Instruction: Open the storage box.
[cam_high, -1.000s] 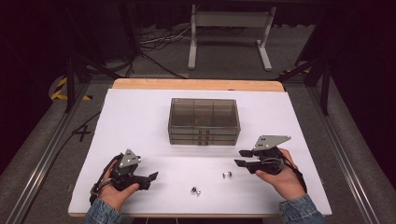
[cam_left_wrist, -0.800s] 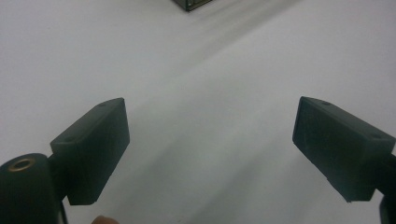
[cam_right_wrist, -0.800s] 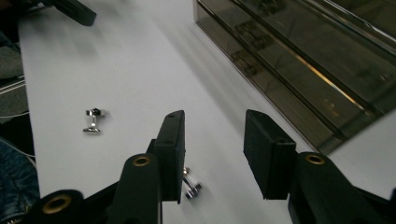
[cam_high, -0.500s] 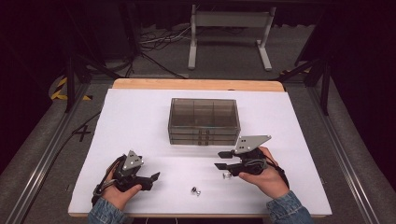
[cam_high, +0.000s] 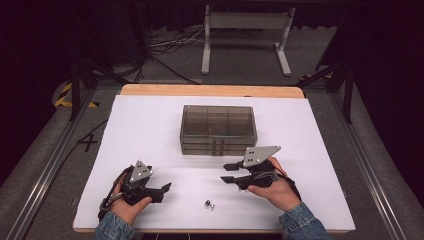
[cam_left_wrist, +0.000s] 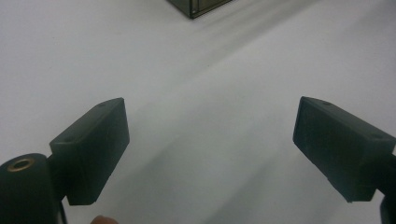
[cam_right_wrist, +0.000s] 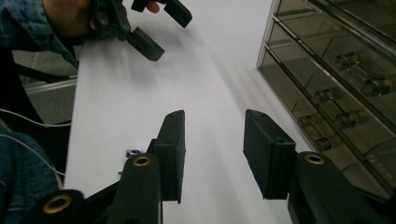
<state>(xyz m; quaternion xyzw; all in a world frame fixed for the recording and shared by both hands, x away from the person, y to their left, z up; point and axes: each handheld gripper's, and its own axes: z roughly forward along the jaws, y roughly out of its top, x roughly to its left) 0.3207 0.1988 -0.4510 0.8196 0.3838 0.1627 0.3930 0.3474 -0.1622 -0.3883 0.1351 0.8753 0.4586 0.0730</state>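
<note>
The right gripper (cam_high: 229, 172) is held level just above the worktop (cam_high: 150, 130), directly in front of the drawer box (cam_high: 218, 129). Its fingers (cam_right_wrist: 173, 144) are spread, with nothing between them; bare white surface is seen in the gap in the right gripper view. The gripper is judged to be lined up along the box front so that a drawer can be reached. Small metal parts are visible through the smoked drawer fronts.

The left gripper (cam_high: 164, 189) is rested low near the front edge of the worktop, well apart from the box. Its fingers (cam_left_wrist: 93, 144) are spread wide and empty. It is judged to be parked there to leave the box front free for the other hand.

A small screw (cam_high: 209, 204) lies loose on the worktop between the two hands, near the front edge, touched by neither gripper. It is seen again in the right gripper view, just beside the near finger.

All drawers appear closed.
</note>
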